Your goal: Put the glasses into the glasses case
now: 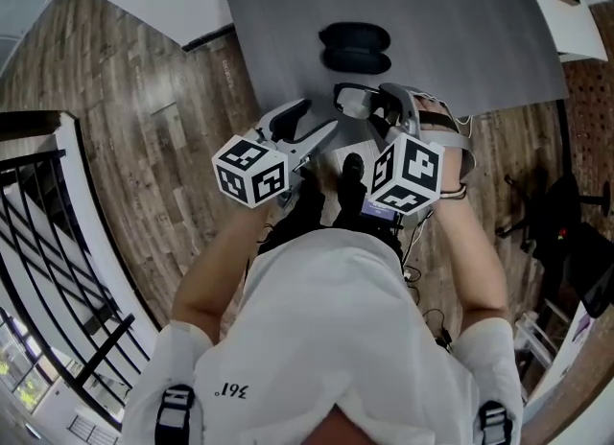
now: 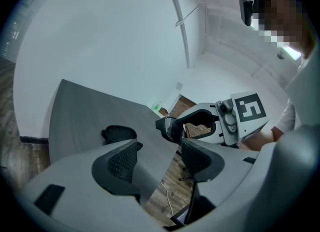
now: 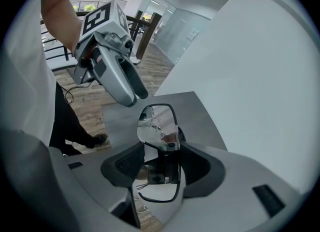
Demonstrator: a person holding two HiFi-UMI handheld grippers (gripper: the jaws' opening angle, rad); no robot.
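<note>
The black-framed glasses (image 1: 353, 102) hang over the near edge of the grey table (image 1: 460, 40). My right gripper (image 1: 389, 110) is shut on them at the bridge. In the right gripper view the lenses (image 3: 157, 123) stand upright between the pads (image 3: 125, 163). The black glasses case (image 1: 355, 46) lies on the table just beyond, seen as two dark oval halves. My left gripper (image 1: 319, 119) is open and holds nothing, just left of the glasses. In the left gripper view its jaws (image 2: 159, 158) frame the table edge, with the case (image 2: 119, 134) to the left and the glasses (image 2: 172, 128) ahead.
Wood floor (image 1: 144, 98) lies under both grippers and left of the table. A black railing (image 1: 58, 242) runs along the left. A white surface (image 1: 566, 2) with small items adjoins the table at the top right. Dark equipment (image 1: 561, 218) stands on the right.
</note>
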